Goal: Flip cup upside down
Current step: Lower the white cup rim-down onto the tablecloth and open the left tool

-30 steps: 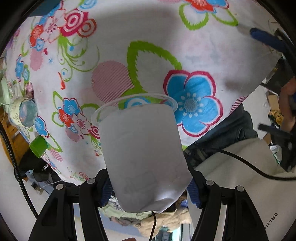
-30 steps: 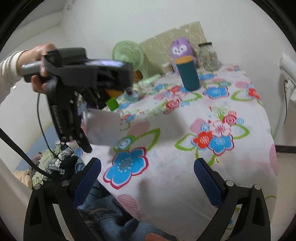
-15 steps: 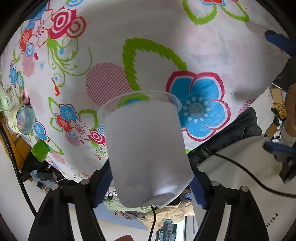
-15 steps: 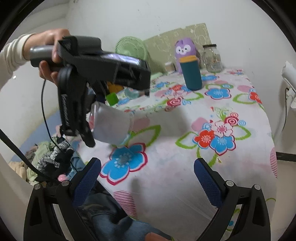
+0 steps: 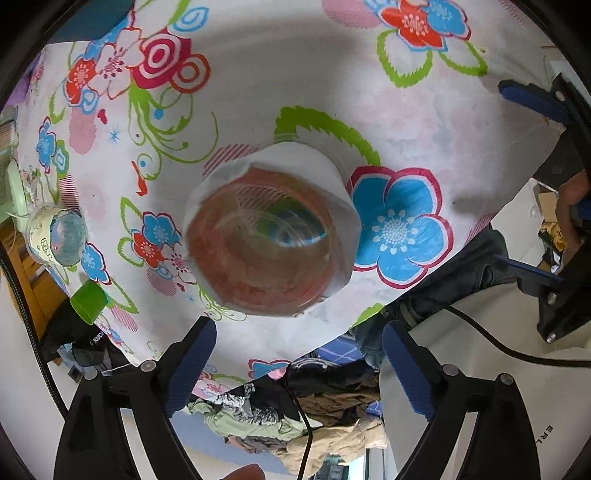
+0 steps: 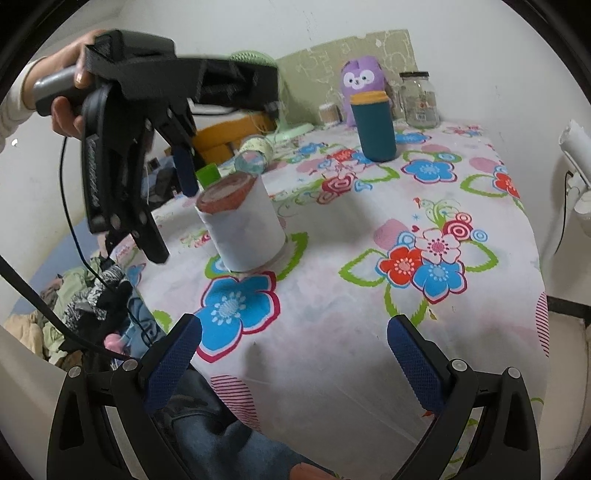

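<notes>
White-wrapped, the clear plastic cup [image 6: 242, 221] stands inverted on our floral tablecloth [image 6: 369, 314]. Our left gripper [image 5: 295, 354] hovers above it, fingers spread and empty. Our right gripper [image 6: 293, 354] is spread too.

A floral tablecloth [image 6: 369, 332] fills the frame's center beneath plain white walls [image 6: 221, 26], with heaped clothes [image 6: 74, 295] on the floor at lower left.

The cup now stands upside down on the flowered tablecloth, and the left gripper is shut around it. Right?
Not quite. The cup does stand upside down on the flowered tablecloth, but the left gripper is open and clear of it. The left wrist view shows both blue pads apart with the cup's base beyond them; the right wrist view shows that gripper raised beside the cup.
</notes>
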The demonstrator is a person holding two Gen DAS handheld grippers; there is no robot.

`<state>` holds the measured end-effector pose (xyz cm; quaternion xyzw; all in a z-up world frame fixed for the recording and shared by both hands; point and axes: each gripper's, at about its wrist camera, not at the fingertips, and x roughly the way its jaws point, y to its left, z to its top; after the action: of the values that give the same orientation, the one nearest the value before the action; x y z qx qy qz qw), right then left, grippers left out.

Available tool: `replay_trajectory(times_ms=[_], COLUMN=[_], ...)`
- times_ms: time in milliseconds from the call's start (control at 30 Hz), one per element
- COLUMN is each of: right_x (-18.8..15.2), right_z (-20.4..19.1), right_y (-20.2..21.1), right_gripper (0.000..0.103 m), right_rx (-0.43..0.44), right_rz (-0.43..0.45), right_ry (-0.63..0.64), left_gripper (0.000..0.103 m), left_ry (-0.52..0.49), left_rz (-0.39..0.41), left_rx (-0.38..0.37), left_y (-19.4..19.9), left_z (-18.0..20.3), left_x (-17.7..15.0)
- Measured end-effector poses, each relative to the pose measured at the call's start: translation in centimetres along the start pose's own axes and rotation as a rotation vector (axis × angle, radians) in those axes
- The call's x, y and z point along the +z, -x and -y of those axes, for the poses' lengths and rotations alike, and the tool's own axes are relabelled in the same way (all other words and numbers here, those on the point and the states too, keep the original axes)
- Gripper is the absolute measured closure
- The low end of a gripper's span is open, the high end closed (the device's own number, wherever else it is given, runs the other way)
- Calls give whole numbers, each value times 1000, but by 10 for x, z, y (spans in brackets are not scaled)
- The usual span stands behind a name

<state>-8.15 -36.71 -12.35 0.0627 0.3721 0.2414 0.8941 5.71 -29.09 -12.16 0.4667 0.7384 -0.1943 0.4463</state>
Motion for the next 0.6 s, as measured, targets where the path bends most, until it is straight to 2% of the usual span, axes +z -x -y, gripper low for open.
replay_trajectory(times_ms=[167, 467, 600], right_x=[1, 8, 13], right_z=[1, -4, -8], right_y=[-9, -12, -12], right_gripper=[0, 0, 0], right_rx=[-28, -51, -61], right_rz=[-57, -84, -93], right_ry=[-8, 3, 17], left_gripper=[10, 10, 10], left_ry=[18, 49, 67], left_rz=[54, 178, 258], left_rx=[-13, -48, -66], left_y=[8, 19, 25], left_z=[-7, -18, -21], left_x=[-9, -26, -37])
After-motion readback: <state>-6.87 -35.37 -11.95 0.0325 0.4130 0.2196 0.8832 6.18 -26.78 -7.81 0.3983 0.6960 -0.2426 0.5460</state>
